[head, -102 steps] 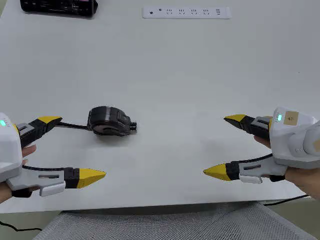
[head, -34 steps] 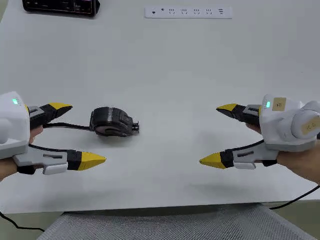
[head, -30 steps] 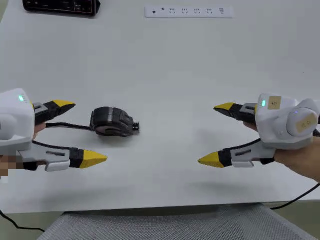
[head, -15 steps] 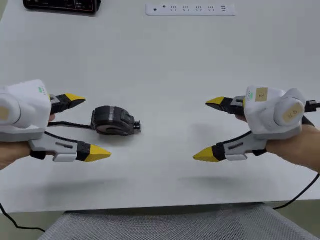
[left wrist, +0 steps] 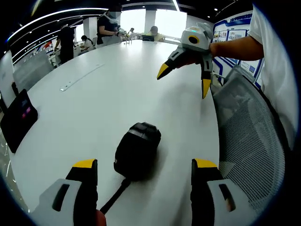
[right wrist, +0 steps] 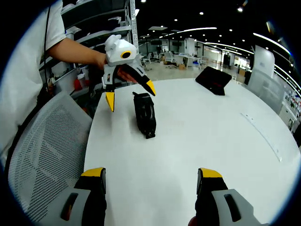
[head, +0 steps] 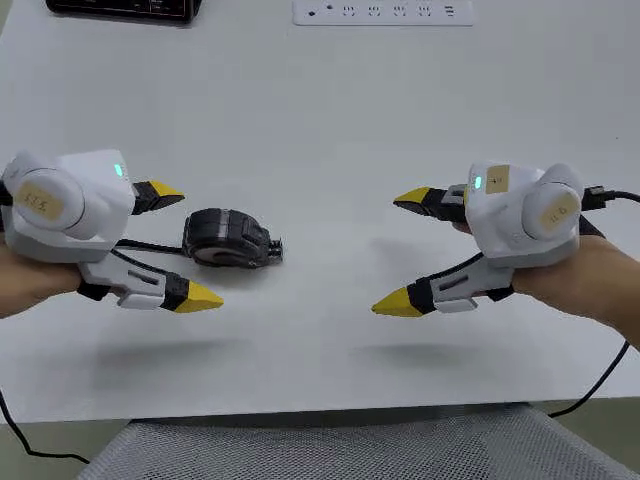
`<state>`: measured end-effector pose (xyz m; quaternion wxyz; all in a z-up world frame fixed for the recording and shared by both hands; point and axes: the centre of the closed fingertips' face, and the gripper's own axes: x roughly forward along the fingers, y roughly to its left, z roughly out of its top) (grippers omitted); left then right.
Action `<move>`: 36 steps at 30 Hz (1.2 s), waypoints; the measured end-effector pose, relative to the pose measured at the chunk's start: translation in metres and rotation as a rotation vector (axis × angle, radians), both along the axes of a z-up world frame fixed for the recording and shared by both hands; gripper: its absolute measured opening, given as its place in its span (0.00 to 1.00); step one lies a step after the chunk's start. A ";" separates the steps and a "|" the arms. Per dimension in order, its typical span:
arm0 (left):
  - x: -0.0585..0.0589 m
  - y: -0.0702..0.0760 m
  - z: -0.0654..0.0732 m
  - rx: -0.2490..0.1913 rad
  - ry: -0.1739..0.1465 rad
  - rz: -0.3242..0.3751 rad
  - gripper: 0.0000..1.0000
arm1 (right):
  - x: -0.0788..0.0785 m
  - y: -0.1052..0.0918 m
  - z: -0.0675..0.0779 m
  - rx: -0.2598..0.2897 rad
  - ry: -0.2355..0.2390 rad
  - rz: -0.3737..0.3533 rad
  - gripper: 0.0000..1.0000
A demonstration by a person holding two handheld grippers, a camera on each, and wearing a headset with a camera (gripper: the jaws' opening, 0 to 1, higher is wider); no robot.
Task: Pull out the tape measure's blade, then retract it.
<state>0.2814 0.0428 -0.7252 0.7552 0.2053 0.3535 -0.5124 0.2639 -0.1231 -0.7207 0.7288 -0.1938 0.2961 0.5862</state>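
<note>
One mesh chair (head: 330, 450) sits nearest, below the table (head: 330, 120) edge. Two grippers hang over the table: the left gripper (head: 185, 244) and the right gripper (head: 392, 252), both with jaws spread wide, grasping nothing. One tape (head: 225, 240) lies on the table just ahead of the left jaws, untouched and well apart from the right. Its long axis runs left to right, blade end toward the right gripper, cord (head: 150, 243) trailing left. Farthest lie one power strip (head: 383, 12) and one black device (head: 120, 8).
</note>
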 end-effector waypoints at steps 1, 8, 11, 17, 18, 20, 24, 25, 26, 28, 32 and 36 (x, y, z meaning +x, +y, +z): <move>0.001 0.000 -0.001 0.007 -0.004 -0.005 0.77 | 0.000 0.001 0.000 0.000 0.001 0.003 0.78; 0.005 0.002 -0.009 0.058 0.003 -0.040 0.66 | 0.001 0.006 -0.002 0.003 0.006 0.015 0.77; 0.006 0.002 -0.013 0.079 0.002 -0.059 0.61 | 0.001 0.009 -0.004 0.005 0.009 0.021 0.77; 0.008 0.003 -0.020 0.112 0.004 -0.094 0.51 | 0.001 0.013 -0.004 0.010 0.013 0.026 0.77; 0.008 0.003 -0.021 0.120 0.008 -0.094 0.50 | 0.000 0.013 -0.005 0.013 0.016 0.026 0.77; 0.009 0.003 -0.022 0.119 0.010 -0.096 0.48 | 0.000 0.014 -0.005 0.014 0.016 0.027 0.77; 0.010 0.003 -0.025 0.134 0.008 -0.111 0.43 | 0.000 0.017 -0.007 0.017 0.021 0.031 0.77; 0.011 0.004 -0.025 0.140 0.004 -0.115 0.41 | 0.000 0.017 -0.007 0.017 0.022 0.031 0.77; 0.012 0.005 -0.027 0.146 0.003 -0.115 0.41 | 0.000 0.018 -0.007 0.018 0.023 0.033 0.77; 0.013 0.005 -0.027 0.145 0.004 -0.115 0.39 | 0.000 0.018 -0.008 0.019 0.024 0.034 0.76; 0.013 0.004 -0.029 0.149 -0.002 -0.122 0.37 | 0.000 0.020 -0.008 0.022 0.026 0.035 0.76; 0.012 0.002 -0.031 0.158 -0.004 -0.134 0.34 | 0.000 0.021 -0.009 0.024 0.028 0.035 0.76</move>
